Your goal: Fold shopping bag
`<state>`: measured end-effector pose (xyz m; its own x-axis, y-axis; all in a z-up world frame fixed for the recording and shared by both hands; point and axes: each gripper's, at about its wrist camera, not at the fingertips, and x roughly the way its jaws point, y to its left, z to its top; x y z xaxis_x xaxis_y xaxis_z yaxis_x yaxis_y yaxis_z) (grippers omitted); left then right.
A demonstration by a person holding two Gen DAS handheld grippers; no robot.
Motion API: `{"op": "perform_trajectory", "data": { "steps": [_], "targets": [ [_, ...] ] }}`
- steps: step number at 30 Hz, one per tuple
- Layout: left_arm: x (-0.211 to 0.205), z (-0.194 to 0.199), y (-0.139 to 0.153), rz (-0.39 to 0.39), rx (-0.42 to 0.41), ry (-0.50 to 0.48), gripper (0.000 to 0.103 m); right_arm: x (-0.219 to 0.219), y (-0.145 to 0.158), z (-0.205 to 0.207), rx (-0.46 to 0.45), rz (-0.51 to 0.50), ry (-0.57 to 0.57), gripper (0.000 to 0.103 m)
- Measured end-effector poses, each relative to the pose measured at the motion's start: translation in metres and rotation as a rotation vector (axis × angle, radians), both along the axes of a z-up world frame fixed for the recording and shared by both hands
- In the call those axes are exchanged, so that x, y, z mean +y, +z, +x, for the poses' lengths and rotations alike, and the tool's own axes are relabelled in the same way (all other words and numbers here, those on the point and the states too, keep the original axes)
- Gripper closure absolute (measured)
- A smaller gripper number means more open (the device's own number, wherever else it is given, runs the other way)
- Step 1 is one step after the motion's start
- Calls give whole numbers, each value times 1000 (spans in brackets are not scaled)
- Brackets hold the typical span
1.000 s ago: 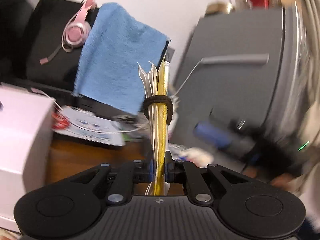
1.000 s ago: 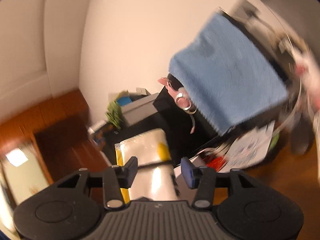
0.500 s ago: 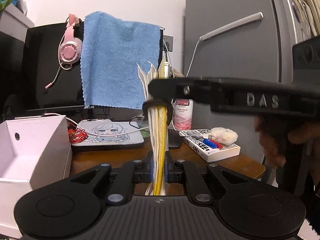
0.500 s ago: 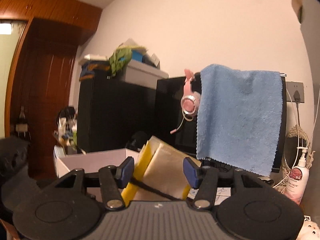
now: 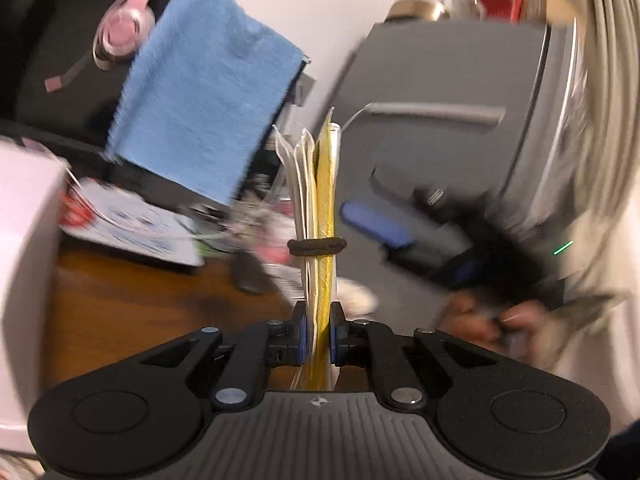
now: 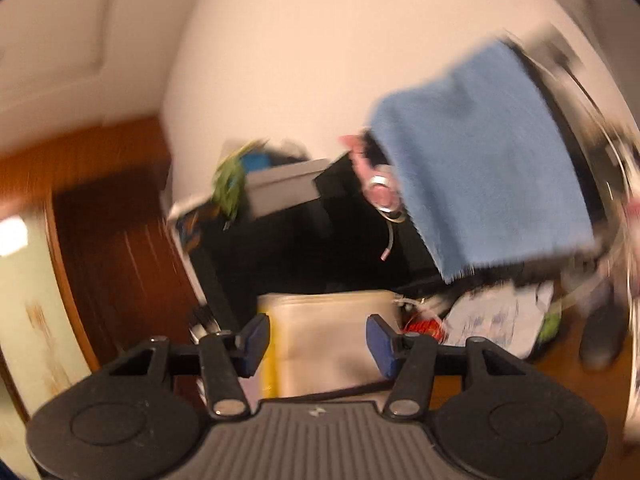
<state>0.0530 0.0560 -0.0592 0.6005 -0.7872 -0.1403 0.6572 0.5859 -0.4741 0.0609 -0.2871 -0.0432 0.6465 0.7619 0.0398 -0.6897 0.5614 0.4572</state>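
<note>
A: Where is the shopping bag (image 5: pixel 318 216)?

B: Folded flat into a narrow bundle with a dark elastic band (image 5: pixel 317 246) round its middle. The left tool (image 5: pixel 318 336) is pinching its lower end edge-on, so the long axis runs straight out from the tool and upward, above the wooden bench (image 5: pixel 132 300).

A: And the right tool?

B: In its own view the right tool (image 6: pixel 316 340) faces the broad side of the bundle (image 6: pixel 328 340). The bag sits between its blue pads (image 6: pixel 256 334), but I see a gap on each side. The jaws are closing, not yet pressing.

A: So which hand is nearer?

B: The left one owns it. The right tool (image 5: pixel 404 232) comes in from the side, near the bundle at about band height, blurred in the left view.

A: What does the next move turn on?

B: My guess: the right pads have to meet the flat faces across the width, above the left grip. Tilted, they would catch only a corner.

A: The surroundings?

B: A blue towel (image 6: pixel 480 156) hangs behind, well apart from both tools.
</note>
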Motion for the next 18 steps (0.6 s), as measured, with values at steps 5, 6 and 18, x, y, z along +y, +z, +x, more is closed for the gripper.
{"op": "perform_trajectory", "data": {
  "steps": [5,6,18],
  "targets": [
    [8,5,0,-110,63,-78,93,-22,-17,16,74,87,18,84],
    [8,6,0,-122,75,-86,93,-22,-19,18,76,91,30,86],
    [19,15,-3,-206,131,-105,93,-18,-31,23,109,129,130,89]
  ]
}}
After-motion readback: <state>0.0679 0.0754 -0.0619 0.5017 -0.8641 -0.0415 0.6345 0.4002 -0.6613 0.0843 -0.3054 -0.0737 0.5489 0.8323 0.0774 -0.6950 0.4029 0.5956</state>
